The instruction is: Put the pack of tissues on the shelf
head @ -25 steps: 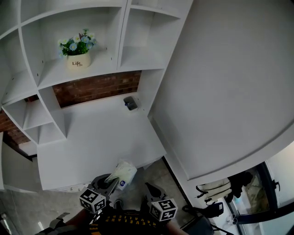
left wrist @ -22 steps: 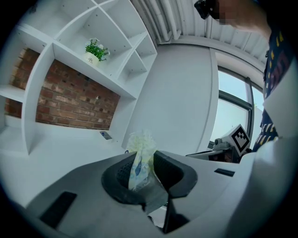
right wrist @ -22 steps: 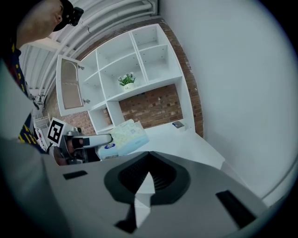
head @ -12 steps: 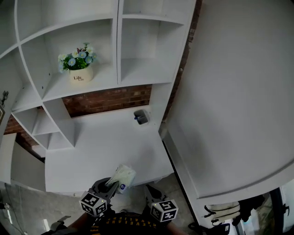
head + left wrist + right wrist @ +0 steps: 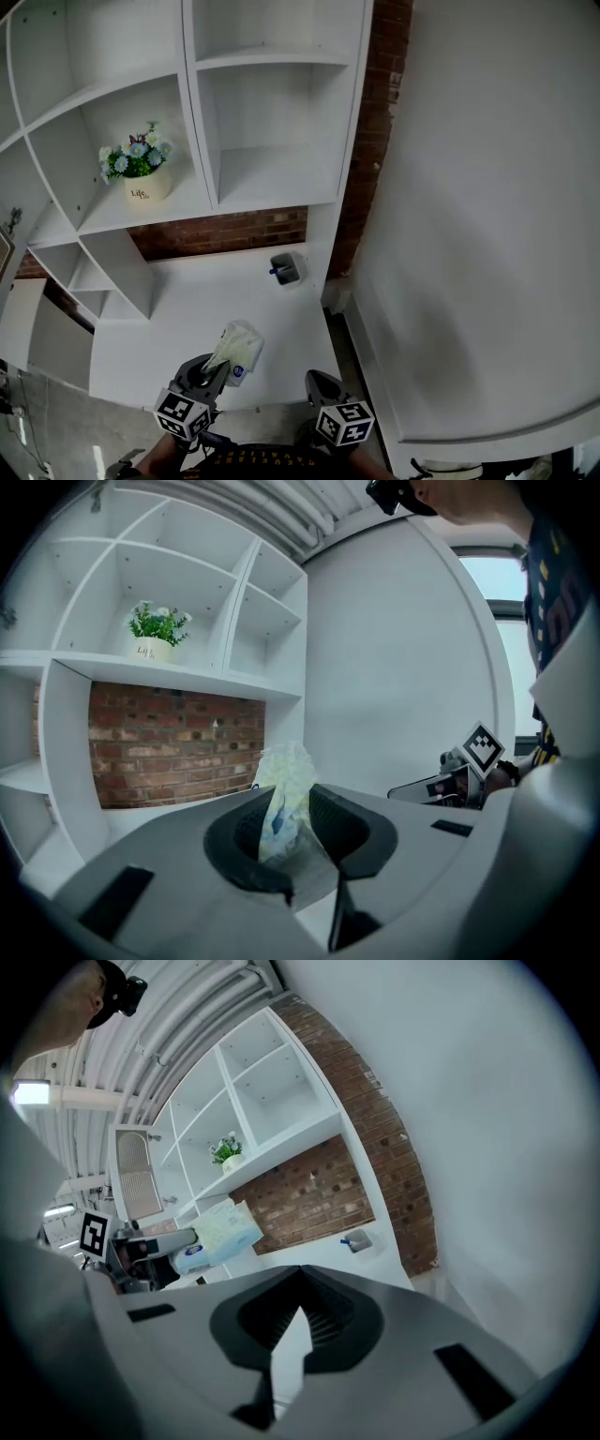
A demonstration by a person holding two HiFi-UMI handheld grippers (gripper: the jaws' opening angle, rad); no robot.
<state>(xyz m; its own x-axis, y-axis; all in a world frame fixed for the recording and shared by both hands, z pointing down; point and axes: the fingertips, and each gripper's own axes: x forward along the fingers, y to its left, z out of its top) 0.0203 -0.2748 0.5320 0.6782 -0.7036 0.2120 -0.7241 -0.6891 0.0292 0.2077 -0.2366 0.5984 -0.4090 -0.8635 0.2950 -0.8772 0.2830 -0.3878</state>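
In the head view, our left gripper (image 5: 214,367) holds the pack of tissues (image 5: 236,345) over the white desk (image 5: 187,309), well below the shelf (image 5: 272,192). In the left gripper view, its jaws are clamped on the pack's end. In the right gripper view, our right gripper (image 5: 298,1321) is nearly closed, with nothing between its jaws.

A home-like room is shown, seemingly a staged living corner. A white shelf unit (image 5: 192,94) with open compartments is built above a white counter (image 5: 206,300), and a red brick wall (image 5: 225,230) is seen behind it. A pot of flowers (image 5: 145,183) is set in one compartment as decoration, and a small holder (image 5: 286,270) is kept on the counter. Bare ceiling pipes (image 5: 187,1012) are seen overhead, as in a larger hall.
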